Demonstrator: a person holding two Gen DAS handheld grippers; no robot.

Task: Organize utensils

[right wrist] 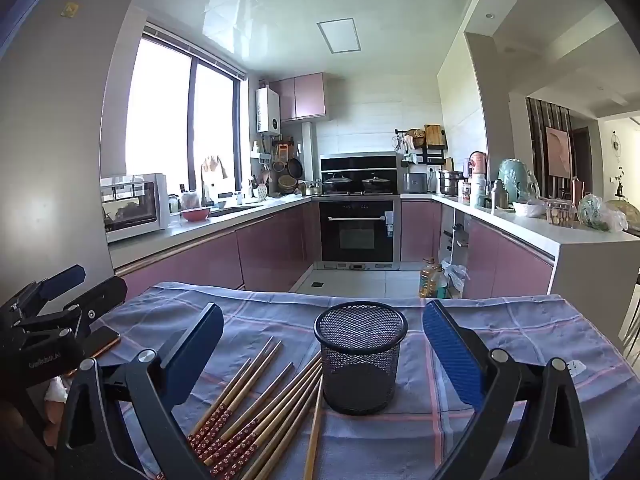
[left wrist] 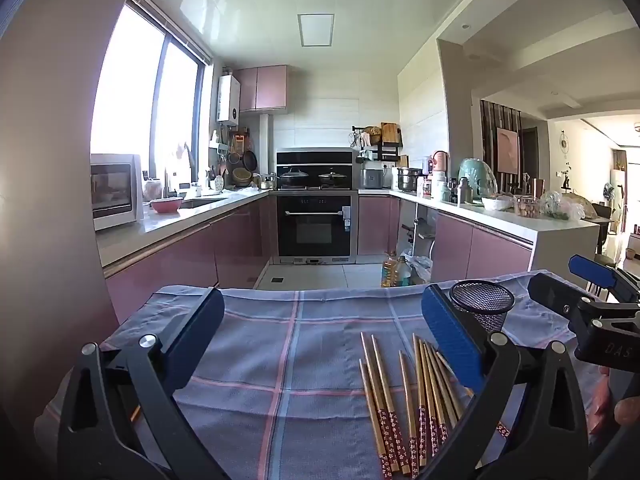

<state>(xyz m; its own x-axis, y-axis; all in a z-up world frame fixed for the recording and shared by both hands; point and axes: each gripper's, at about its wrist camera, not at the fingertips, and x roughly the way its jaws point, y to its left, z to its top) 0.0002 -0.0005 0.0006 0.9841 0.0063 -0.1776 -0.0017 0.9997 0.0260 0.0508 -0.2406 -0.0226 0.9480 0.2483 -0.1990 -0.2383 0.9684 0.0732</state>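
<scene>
Checked cloth (right wrist: 500, 332) bears one mesh cup (right wrist: 360, 356), about ten chopsticks (right wrist: 256, 404); both grippers' jaws apart.

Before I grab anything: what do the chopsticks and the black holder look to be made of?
Chopsticks: likely bamboo or light wood, with pale tan shafts and red flower-patterned ends, possibly lacquered. Mesh holder: looks like black-coated wire mesh; you can see through the perforated wall, and it has a solid rim.

Bamboo chopsticks (right wrist: 256, 404), loose and fanned flat on the checked cloth (right wrist: 500, 320), red flower-patterned ends toward the camera (count hard to tell). Just right of them, black wire-mesh cup (right wrist: 360, 360), upright and empty, one chopstick tip touching its base.
</scene>
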